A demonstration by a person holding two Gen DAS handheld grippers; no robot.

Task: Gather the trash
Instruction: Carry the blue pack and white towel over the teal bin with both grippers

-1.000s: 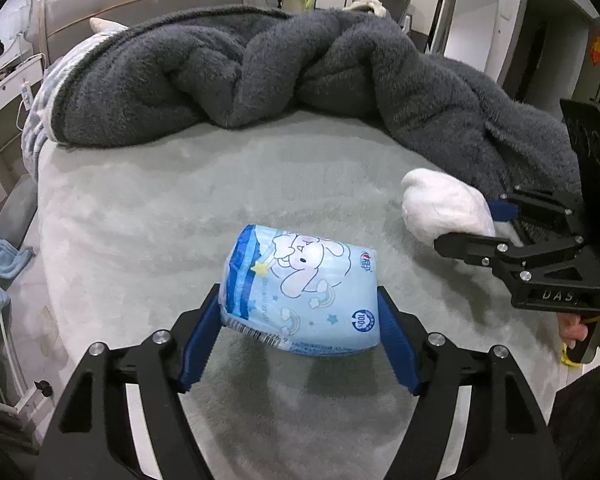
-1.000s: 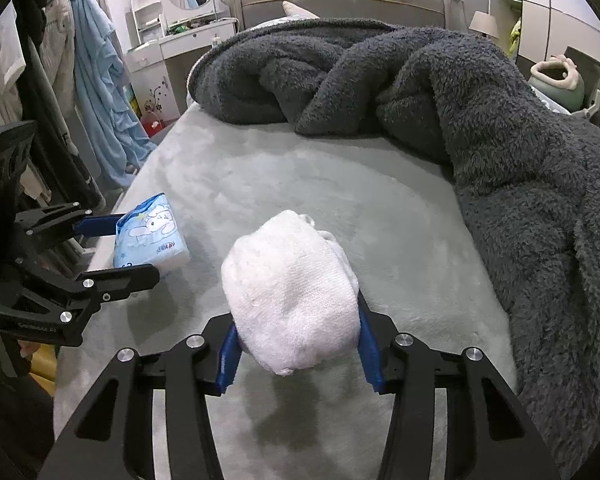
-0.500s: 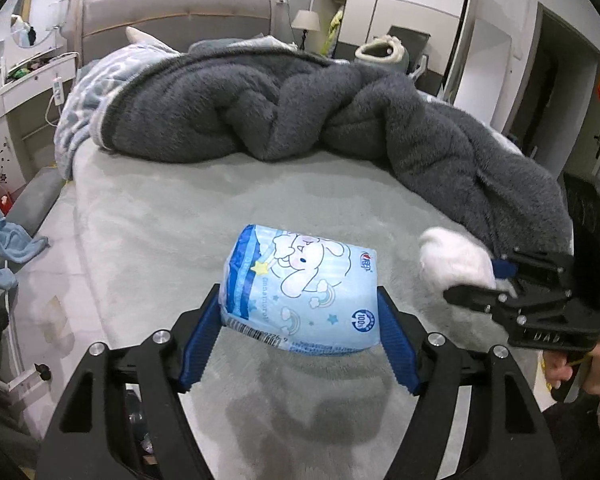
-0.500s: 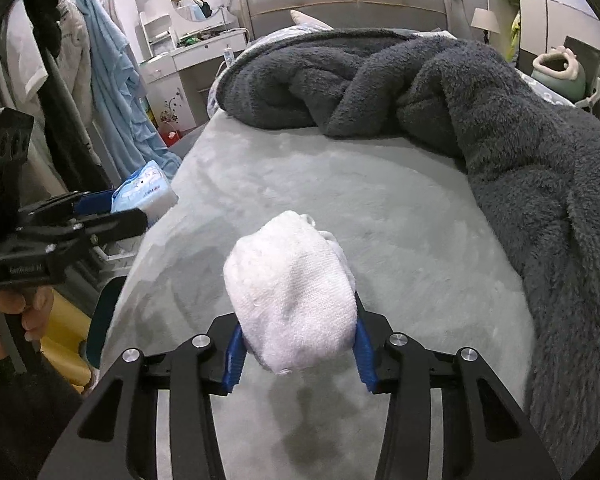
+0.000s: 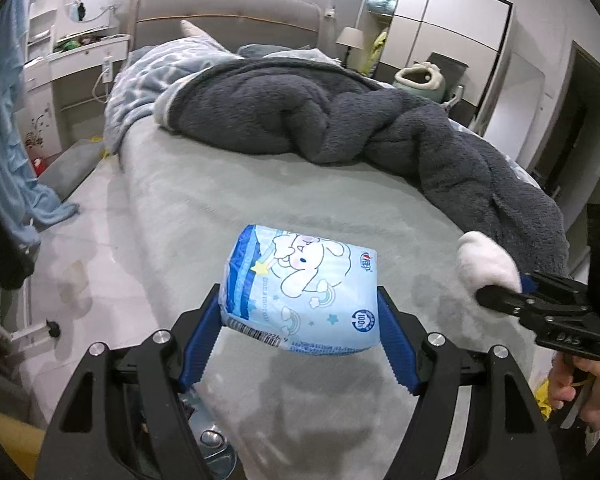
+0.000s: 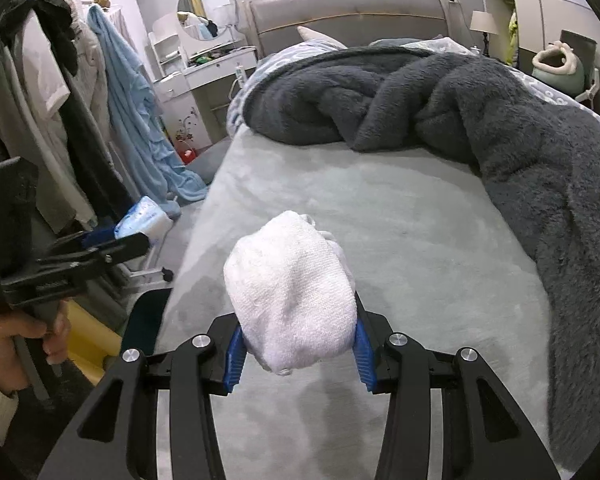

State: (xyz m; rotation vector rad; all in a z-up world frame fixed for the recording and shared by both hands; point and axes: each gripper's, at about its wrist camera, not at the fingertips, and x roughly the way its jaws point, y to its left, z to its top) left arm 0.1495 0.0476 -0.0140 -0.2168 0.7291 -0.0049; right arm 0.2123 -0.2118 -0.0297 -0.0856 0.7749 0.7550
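Observation:
My left gripper [image 5: 300, 334] is shut on a light-blue tissue pack [image 5: 302, 290] with a cartoon dog print, held above the bed's left front corner. My right gripper [image 6: 296, 354] is shut on a crumpled white cloth wad [image 6: 290, 294], held over the near end of the bed. The wad [image 5: 485, 260] and right gripper [image 5: 512, 294] show at the right of the left wrist view. The left gripper [image 6: 130, 236] with the pack [image 6: 144, 220] shows at the left of the right wrist view, beyond the bed's edge.
The bed has a grey-green sheet [image 6: 360, 208] and a heaped dark grey blanket [image 6: 480, 112] across its far and right side. Clothes hang on a rack [image 6: 60, 100] to the left. A white dresser [image 5: 72, 64] stands by the headboard. Something yellow [image 6: 88, 332] lies below at the left.
Both grippers have pulled back and up from the bed with their loads. The left gripper has moved left past the bed's edge; more of the room shows.

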